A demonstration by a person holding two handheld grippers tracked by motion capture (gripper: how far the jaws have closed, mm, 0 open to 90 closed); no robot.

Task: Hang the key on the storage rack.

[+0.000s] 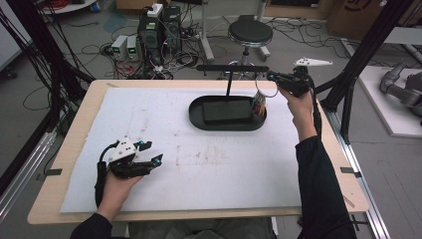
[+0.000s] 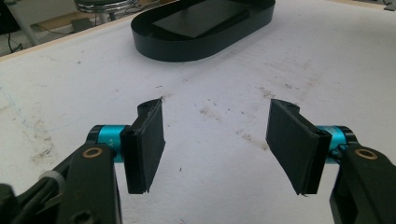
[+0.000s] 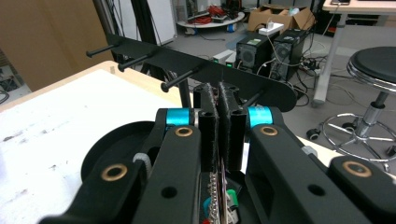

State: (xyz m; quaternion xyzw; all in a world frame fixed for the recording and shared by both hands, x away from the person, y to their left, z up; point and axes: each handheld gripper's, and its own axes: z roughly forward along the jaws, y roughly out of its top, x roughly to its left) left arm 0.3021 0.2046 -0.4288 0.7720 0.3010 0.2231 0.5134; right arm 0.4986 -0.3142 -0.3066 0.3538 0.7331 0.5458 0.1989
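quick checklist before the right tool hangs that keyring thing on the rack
1. Right tool shut on the keyring: ok, the jaws are pressed together on it, with the ring and coloured tags dangling below.
2. Rack pegs free to take the ring: ok, those in the right gripper view are bare.
3. Ring lined up with a peg: cannot tell, the ring's opening is hidden behind the jaws.
4. Rack base flat on the white mat: ok.
5. Left tool out of the way: ok, open, low over the mat's near left part, nothing between its jaws.
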